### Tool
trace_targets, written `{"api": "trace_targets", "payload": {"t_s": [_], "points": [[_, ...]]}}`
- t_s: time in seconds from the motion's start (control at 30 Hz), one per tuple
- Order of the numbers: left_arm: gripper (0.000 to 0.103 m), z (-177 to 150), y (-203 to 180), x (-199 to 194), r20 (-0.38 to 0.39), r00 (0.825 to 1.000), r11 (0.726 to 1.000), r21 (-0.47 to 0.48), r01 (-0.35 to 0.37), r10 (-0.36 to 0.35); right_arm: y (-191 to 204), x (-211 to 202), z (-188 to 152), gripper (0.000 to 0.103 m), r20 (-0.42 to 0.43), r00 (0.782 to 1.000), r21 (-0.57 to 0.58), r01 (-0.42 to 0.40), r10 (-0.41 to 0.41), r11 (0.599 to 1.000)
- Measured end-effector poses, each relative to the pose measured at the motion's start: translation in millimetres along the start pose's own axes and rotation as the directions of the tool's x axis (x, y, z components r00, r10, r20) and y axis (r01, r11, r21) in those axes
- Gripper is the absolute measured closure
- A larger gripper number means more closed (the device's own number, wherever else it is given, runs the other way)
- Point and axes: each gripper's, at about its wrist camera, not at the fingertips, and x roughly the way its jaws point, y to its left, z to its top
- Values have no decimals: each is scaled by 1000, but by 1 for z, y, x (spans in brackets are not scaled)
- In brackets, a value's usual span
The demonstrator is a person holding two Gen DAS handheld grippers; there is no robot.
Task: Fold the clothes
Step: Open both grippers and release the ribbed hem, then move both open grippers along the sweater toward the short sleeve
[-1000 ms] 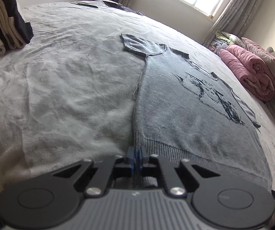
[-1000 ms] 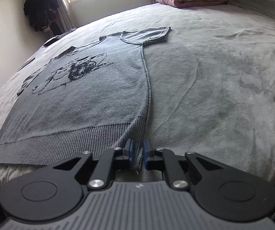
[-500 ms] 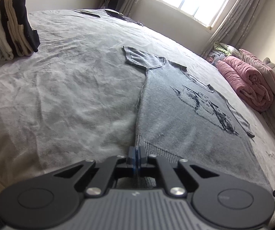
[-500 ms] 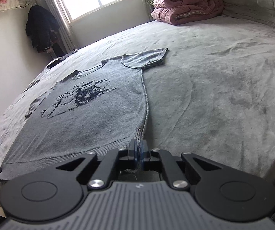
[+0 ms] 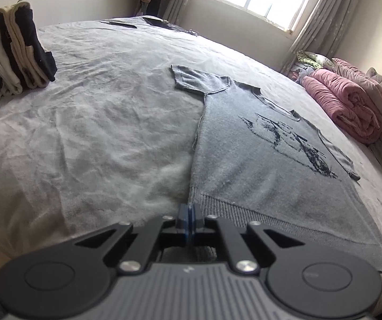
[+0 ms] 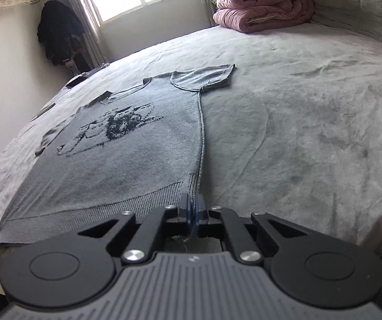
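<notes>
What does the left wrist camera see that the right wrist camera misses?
Only the left wrist view shows the pile of folded clothes. Only the right wrist view shows the dark jacket hanging by the wall. Both show the grey sweater flat on the bed, the rolled pink quilt, and a gripper clamped on a hem corner.

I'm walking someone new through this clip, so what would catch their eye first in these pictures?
First the grey knit T-shirt with a dark print, spread flat on the grey bed, with both tongs, left and right, shut on its two bottom hem corners. Next the rolled pink quilt at the head of the bed by the window, and a stack of folded clothes at the bed's left edge.
</notes>
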Motion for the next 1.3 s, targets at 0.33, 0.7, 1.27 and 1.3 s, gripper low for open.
{"api": "trace_targets", "payload": {"t_s": [0.33,0.7,1.27,1.3], "points": [[101,-4,-8,12,-50,996,995,73,-70,74,6,21,-9,99,-73,994,-56,78,-82,995],[75,6,1,9,16,992,992,19,-123,123,9,16,-1,87,0,991,-61,135,-136,989],[65,21,-29,31,89,990,984,132,-121,110,28,21,12,87,84,990,-68,123,-118,990],[65,21,-31,34,84,990,983,139,-123,113,30,22,12,87,84,989,-74,125,-119,989]]}}
